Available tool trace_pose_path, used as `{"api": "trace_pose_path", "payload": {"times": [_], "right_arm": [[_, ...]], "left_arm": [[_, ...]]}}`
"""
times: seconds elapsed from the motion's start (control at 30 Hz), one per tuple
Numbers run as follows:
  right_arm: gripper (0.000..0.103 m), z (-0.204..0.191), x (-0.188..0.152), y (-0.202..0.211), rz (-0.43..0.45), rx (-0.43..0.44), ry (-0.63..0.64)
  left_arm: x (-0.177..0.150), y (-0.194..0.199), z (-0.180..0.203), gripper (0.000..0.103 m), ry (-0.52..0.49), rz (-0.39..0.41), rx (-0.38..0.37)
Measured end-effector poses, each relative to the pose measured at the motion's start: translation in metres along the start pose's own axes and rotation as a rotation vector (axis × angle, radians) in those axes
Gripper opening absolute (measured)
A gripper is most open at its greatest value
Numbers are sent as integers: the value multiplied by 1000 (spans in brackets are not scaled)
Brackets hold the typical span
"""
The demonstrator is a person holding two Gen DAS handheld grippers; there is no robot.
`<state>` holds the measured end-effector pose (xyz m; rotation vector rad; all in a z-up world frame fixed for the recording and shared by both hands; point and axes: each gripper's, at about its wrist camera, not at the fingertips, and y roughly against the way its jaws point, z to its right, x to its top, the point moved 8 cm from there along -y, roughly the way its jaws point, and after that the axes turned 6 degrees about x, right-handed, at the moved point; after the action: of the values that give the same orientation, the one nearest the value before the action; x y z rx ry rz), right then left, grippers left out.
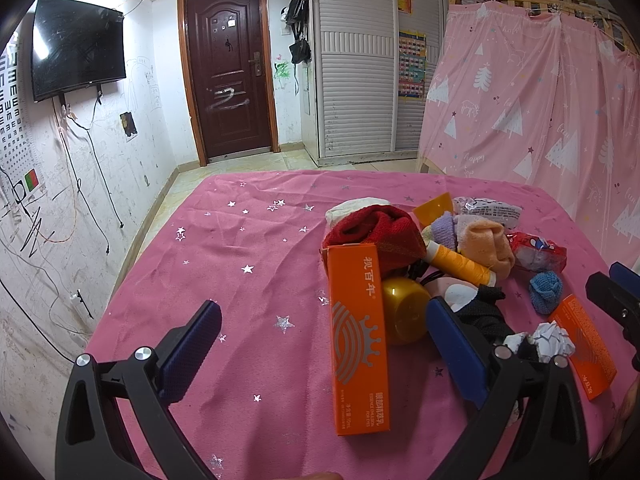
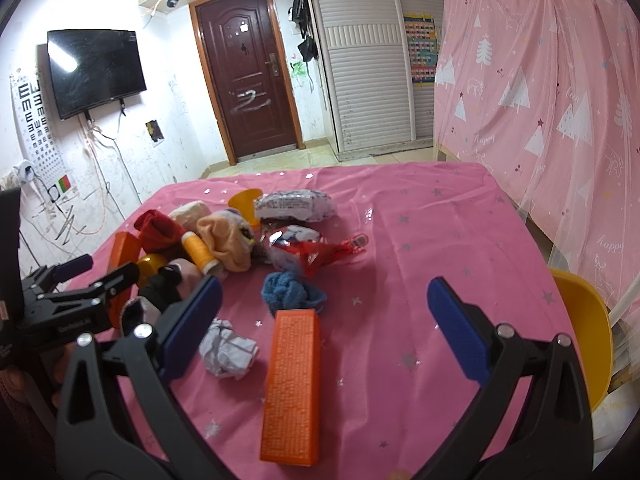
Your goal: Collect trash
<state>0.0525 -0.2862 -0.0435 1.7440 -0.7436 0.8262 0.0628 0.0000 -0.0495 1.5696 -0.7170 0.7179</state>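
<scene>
Pink star-spangled tablecloth (image 2: pixel 420 240) carries the whole untouched pile, so collecting has hardly begun. Both my left gripper (image 1: pixel 324 332) and right gripper (image 2: pixel 324 304) gape empty (no bin visible), each framing an orange carton (image 1: pixel 358 340) (image 2: pixel 294 384), the crumpled paper ball (image 2: pixel 228 348) just beside.

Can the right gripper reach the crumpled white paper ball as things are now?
Probably yes. The right gripper is open, and the paper ball lies uncovered beside its left finger, next to the orange box.
</scene>
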Motion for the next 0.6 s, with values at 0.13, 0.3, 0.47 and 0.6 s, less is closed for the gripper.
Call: {"api": "trace_pose_path", "payload": {"times": [0.13, 0.3, 0.47, 0.6], "right_arm": [[98, 1, -1, -1, -14, -13, 4], [98, 7, 5, 3, -45, -52, 8], [95, 2, -1, 10, -53, -35, 40], [76, -6, -7, 13, -92, -26, 77]], "left_arm": [[-3, -4, 0, 96, 13, -36, -23], [-5, -8, -5, 95, 20, -61, -63], [-6, -10, -5, 69, 4, -95, -95], [-2, -12, -3, 57, -10, -117, -116]]}}
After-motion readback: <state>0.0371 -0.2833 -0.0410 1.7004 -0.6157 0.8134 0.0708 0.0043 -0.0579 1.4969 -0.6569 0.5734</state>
